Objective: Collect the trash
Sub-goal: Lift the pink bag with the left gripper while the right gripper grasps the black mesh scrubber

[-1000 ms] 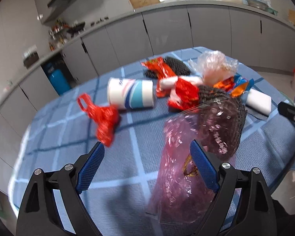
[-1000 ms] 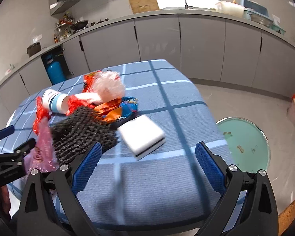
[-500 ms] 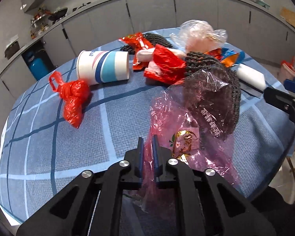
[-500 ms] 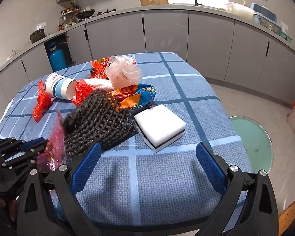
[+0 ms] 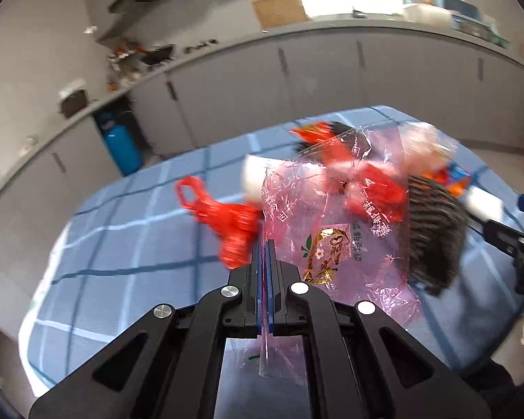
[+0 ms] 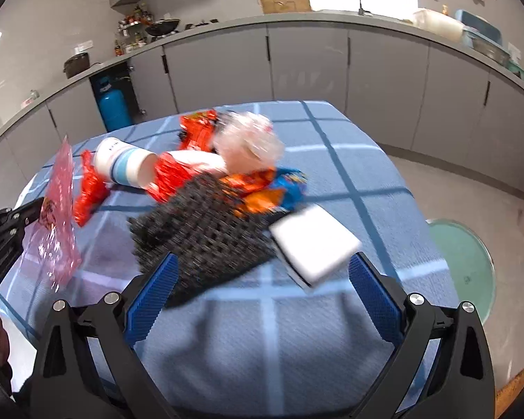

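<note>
My left gripper (image 5: pixel 266 248) is shut on a pink see-through plastic bag (image 5: pixel 335 241) and holds it lifted above the blue checked tablecloth (image 5: pixel 129 244); the bag also shows in the right wrist view (image 6: pixel 57 216). My right gripper (image 6: pixel 262 279) is open and empty, low over the cloth in front of a black net (image 6: pixel 209 237) and a white sponge block (image 6: pixel 314 244). Behind them lie a paper cup (image 6: pixel 122 166), a red bag (image 6: pixel 89 192), red wrappers (image 6: pixel 171 174), a crumpled clear bag (image 6: pixel 248 143) and an orange-blue snack packet (image 6: pixel 269 192).
Grey kitchen cabinets (image 6: pixel 307 56) and a counter run behind the table. A blue gas cylinder (image 6: pixel 110 104) stands at the back left. A green round basin (image 6: pixel 464 262) sits on the floor to the right of the table.
My left gripper closed on the pink bag and has lifted it off the table. My right gripper has moved nearer to the net and the sponge, still open.
</note>
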`<state>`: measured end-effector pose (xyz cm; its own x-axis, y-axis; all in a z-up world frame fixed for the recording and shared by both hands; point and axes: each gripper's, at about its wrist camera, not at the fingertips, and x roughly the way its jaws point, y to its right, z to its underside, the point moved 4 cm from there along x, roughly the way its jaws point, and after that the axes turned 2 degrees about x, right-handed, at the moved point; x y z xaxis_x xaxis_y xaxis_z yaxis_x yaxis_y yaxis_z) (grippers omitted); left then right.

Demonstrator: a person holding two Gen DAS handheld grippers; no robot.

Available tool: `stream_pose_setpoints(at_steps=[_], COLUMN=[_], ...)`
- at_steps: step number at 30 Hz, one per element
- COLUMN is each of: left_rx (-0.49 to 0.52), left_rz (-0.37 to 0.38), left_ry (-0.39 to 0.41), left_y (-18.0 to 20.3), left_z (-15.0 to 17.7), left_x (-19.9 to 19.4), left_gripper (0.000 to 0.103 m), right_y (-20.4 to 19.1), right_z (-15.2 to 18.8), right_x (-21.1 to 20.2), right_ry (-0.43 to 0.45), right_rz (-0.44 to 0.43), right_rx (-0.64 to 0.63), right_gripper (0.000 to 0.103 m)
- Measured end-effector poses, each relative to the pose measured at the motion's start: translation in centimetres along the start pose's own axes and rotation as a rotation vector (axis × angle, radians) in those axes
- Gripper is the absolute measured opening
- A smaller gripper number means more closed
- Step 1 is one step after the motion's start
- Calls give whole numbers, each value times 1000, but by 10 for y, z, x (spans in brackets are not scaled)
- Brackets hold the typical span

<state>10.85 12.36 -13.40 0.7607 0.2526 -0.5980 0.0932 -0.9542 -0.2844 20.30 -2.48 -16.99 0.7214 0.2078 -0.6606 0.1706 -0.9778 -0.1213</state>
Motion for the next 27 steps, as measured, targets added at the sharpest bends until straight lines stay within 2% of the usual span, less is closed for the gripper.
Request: stream_pose_setpoints(at_steps=[3, 7, 9, 11, 12, 13, 15, 20, 27], left_rx=[-9, -18, -22, -26, -27, -28, -34, -32, 2], left_rz=[-49, -67, -70, -70, -74, -78, -80, -69, -23], left_ry=[-5, -21, -24, -23, -18, -13, -4, 30, 118], left_y=[-10, -17, -19, -22, -23, -22, -26, -24, 9], left_z=[-1, -1, 0, -1, -1, -1, -3, -17, -55], left_x=[8, 20, 22, 21, 20, 18, 14, 4, -11], left_gripper=[3, 3, 3, 3, 3, 3, 3, 3, 3], right_y=[-20, -42, -48, -52, -53, -56, -60, -59, -31], right_z=[-8, -12, -10, -7, -5, -3, -2, -11, -37], right_x=[3, 21, 33, 44, 47, 47, 42, 16, -19], right_ry=[11, 10, -22, -77, -98, -107, -98, -27, 85], right_rz=[-26, -29, -32, -65, -82, -104, -131, -168, -136], right_rx=[-39, -94, -110, -107, -103, -103, -108, -107, -68], right_gripper=[97, 97, 94, 57, 26, 21, 16, 14, 14])
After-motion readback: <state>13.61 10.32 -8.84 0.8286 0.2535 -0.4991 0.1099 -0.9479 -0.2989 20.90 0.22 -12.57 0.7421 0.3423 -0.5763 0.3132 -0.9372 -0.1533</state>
